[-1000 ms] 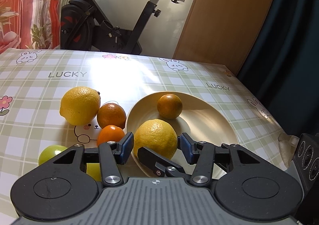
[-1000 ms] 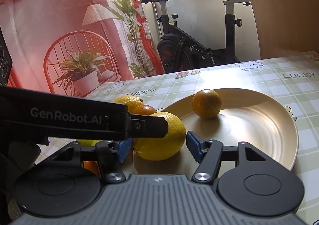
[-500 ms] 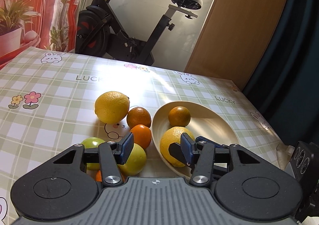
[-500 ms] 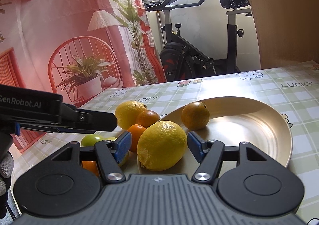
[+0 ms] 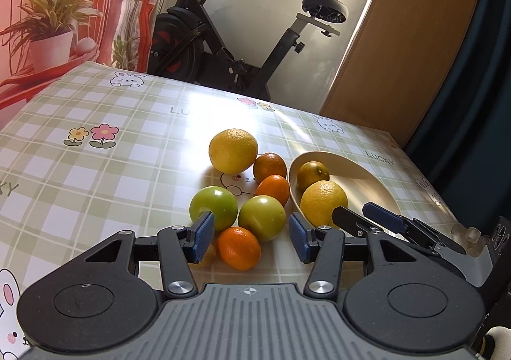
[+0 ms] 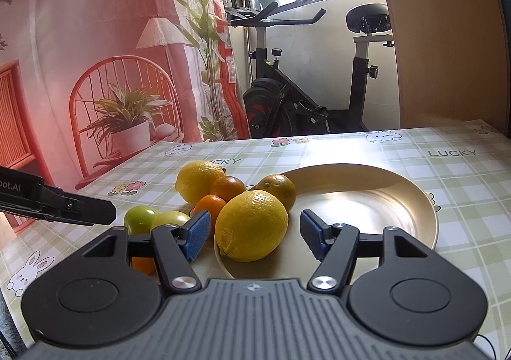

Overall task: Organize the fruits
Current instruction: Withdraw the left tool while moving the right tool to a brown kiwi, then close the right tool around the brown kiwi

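Observation:
A gold plate [image 5: 377, 181] [image 6: 377, 197] holds a yellow lemon [image 5: 323, 202] [image 6: 251, 225] at its near rim and a dull orange [image 5: 312, 174] [image 6: 277, 190] behind it. On the tablecloth left of the plate lie a big lemon [image 5: 233, 150] [image 6: 199, 180], two oranges [image 5: 270, 166] [image 5: 272, 189], two green apples [image 5: 213, 208] [image 5: 262, 218] and a small orange [image 5: 239, 247]. My left gripper [image 5: 250, 236] is open above the small orange and the apples. My right gripper [image 6: 255, 233] is open with the plate's lemon between its fingers, pads apart from it.
An exercise bike [image 5: 223, 40] stands beyond the table's far edge, beside a brown door [image 5: 399, 40]. A red printed backdrop [image 6: 80, 72] hangs to the left. The checked tablecloth [image 5: 95, 168] stretches bare to the left of the fruit pile.
My left gripper has pulled back and left from the plate's lemon, now over the loose fruit. My right gripper has drawn back a little from the lemon and stays open.

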A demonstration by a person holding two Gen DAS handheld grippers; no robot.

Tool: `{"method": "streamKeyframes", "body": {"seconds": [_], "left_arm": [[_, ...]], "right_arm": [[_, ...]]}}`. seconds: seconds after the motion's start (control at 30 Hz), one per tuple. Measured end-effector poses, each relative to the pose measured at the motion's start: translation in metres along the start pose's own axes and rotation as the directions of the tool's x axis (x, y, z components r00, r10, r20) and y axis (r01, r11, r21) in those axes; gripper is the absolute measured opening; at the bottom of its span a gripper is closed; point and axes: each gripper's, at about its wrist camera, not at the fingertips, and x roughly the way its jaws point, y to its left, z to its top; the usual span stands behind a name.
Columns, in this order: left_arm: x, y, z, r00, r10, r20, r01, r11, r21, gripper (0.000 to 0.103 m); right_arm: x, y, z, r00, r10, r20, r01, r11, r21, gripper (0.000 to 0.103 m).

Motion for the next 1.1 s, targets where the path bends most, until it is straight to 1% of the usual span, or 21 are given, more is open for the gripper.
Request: {"method": "streamKeyframes", "body": {"seconds": [0.07, 0.13, 0.27, 0.47, 0.67, 0.73, 0.8, 0.83, 0.9, 0.97, 1.1], "left_arm": [[-0.003, 0.002, -0.001, 1.000, -0.001, 0.007, 0.001, 1.000, -0.004, 0.054], [-0.005, 0.003, -0.001, 1.000, -0.002, 0.015, 0.002, 1.000, -0.012, 0.054], [-0.008, 0.007, -0.001, 1.000, -0.002, 0.024, 0.003, 1.000, -0.031, 0.054], [-0.017, 0.012, -0.007, 0.999, -0.017, 0.029, 0.018, 0.999, -0.033, 0.054], [-0.023, 0.031, -0.011, 0.999, 0.004, 0.037, 0.000, 0.995, -0.099, 0.054], [-0.026, 0.034, -0.013, 0.999, 0.006, 0.043, -0.001, 0.994, -0.111, 0.054], [-0.026, 0.035, -0.017, 0.999, 0.009, 0.042, -0.004, 0.994, -0.112, 0.054], [-0.025, 0.035, -0.018, 0.999, 0.010, 0.039, -0.006, 0.994, -0.112, 0.054], [-0.024, 0.036, -0.021, 1.000, 0.005, 0.027, -0.002, 0.993, -0.116, 0.053], [-0.023, 0.037, -0.024, 1.000, 0.002, 0.021, 0.000, 0.993, -0.118, 0.053], [-0.022, 0.041, -0.025, 1.000, 0.006, 0.019, -0.004, 0.991, -0.131, 0.053]], "right_arm": [[-0.005, -0.003, -0.001, 1.000, -0.021, -0.016, 0.022, 0.999, 0.029, 0.065], [-0.010, -0.005, -0.001, 0.999, -0.025, -0.029, 0.026, 0.998, 0.050, 0.065], [-0.018, 0.001, 0.006, 0.999, -0.024, -0.038, 0.025, 0.999, 0.030, 0.065], [-0.022, 0.022, 0.007, 0.993, 0.049, -0.107, -0.053, 0.998, -0.033, 0.065], [-0.019, 0.049, 0.003, 0.977, 0.109, -0.181, -0.130, 0.986, -0.108, 0.065], [-0.017, 0.058, -0.001, 0.969, 0.130, -0.209, -0.160, 0.978, -0.131, 0.062], [-0.014, 0.066, -0.007, 0.959, 0.151, -0.239, -0.191, 0.970, -0.153, 0.056], [-0.013, 0.069, -0.009, 0.954, 0.157, -0.254, -0.202, 0.966, -0.163, 0.056], [-0.009, 0.076, -0.014, 0.944, 0.170, -0.283, -0.227, 0.957, -0.181, 0.051], [-0.007, 0.080, -0.019, 0.936, 0.172, -0.307, -0.240, 0.950, -0.199, 0.048], [-0.003, 0.083, -0.026, 0.919, 0.187, -0.347, -0.271, 0.939, -0.214, 0.036]]}}
